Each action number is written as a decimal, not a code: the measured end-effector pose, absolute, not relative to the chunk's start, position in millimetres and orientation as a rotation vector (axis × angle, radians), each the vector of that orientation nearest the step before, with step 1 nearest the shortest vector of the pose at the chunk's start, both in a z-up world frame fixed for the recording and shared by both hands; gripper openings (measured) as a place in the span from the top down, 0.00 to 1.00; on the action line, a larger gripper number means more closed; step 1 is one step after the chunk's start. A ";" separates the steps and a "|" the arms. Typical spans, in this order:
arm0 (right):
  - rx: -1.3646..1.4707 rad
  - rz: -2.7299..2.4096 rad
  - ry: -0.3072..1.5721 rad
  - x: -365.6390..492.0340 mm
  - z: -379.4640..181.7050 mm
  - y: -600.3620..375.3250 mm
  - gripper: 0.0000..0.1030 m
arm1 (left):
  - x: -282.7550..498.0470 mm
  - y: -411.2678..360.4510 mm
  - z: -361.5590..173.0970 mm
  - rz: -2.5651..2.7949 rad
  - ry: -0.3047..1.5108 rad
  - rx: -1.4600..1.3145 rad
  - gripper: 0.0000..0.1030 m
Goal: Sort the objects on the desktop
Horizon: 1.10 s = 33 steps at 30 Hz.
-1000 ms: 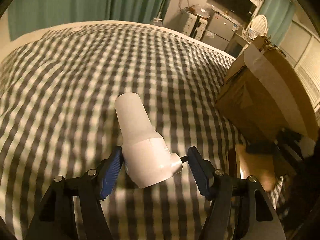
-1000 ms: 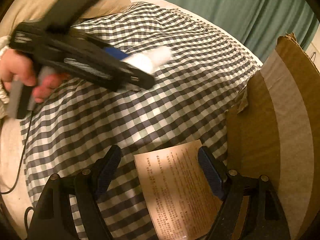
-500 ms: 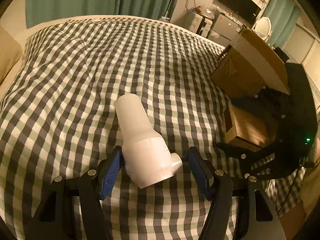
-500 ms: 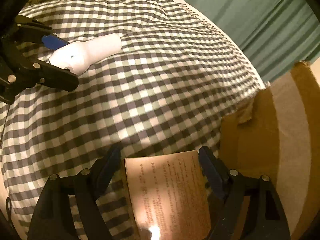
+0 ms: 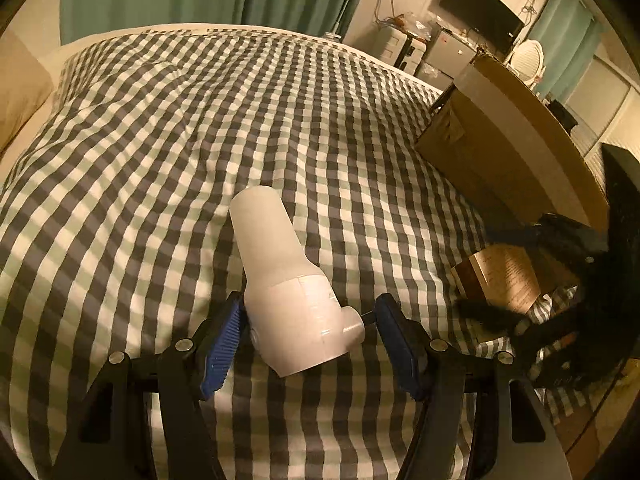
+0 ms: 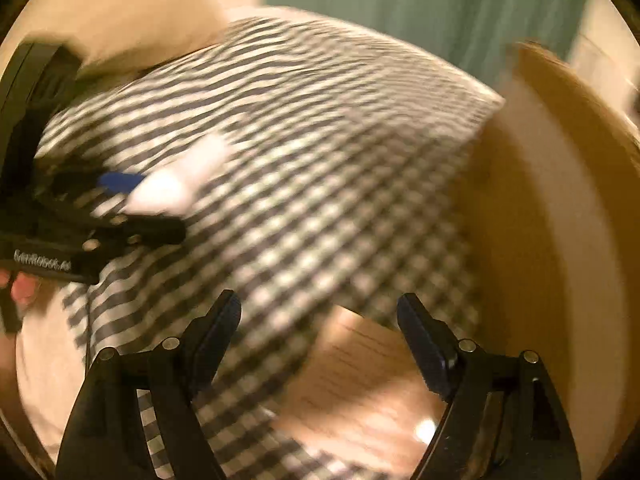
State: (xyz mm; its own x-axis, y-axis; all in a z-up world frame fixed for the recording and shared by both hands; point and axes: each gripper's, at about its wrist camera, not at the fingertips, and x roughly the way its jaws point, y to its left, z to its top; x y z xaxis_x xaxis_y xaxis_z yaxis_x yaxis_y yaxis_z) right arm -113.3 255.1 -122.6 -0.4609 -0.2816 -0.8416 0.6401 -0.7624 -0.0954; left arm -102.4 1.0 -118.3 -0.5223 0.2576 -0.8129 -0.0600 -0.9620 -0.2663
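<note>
Left wrist view: the left gripper (image 5: 310,338) clamps a white plastic bottle (image 5: 288,288) over the checked bedspread (image 5: 168,152). Right wrist view (blurred): the right gripper (image 6: 320,336) hangs wide, nothing pinched, above a printed paper (image 6: 360,392) beside a cardboard box (image 6: 552,220).

Dim warm light, heavy right-view motion blur (fisheye-bent, dark-cornered edges).

white plastic bottle (image 5: 288,284) — held tilted above checked bedspread (image 5: 160,160) | printed card (image 5: 508,276) — by carton (image 5: 500,148)
</note>
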 end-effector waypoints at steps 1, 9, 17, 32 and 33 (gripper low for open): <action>1.201 -2.301 0.512 -112.0 -119.3 263.0 0.22 | -102.0 1.7 -118.2 2.575 -0.303 -1.425 0.34; 1.509 -2.783 0.006 -86.1 -121.3 303.5 0.13 | -100.9 10.8 -117.9 2.621 -0.294 -1.410 0.34; 1.589 -2.876 -0.629 -85.3 -136.0 301.5 0.06 | -96.0 -6.8 -110.6 2.732 -0.365 -1.364 0.34; 1.662 -3.096 -0.712 -112.8 -167.8 291.7 0.00 | -107.4 -24.2 -124.9 2.790 -0.461 -1.364 0.34; 1.656 -3.084 -0.658 -111.5 -168.1 292.0 0.00 | -107.3 -22.9 -125.3 2.792 -0.451 -1.364 0.34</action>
State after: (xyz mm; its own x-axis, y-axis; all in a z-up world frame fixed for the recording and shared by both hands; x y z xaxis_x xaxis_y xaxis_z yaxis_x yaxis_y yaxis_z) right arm -111.5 292.0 -168.1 -0.4993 0.1889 -0.8456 -0.5176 -0.8477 0.1163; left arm -107.3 -22.9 -125.3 -0.6225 0.1259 -0.7724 0.1238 -0.9587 -0.2561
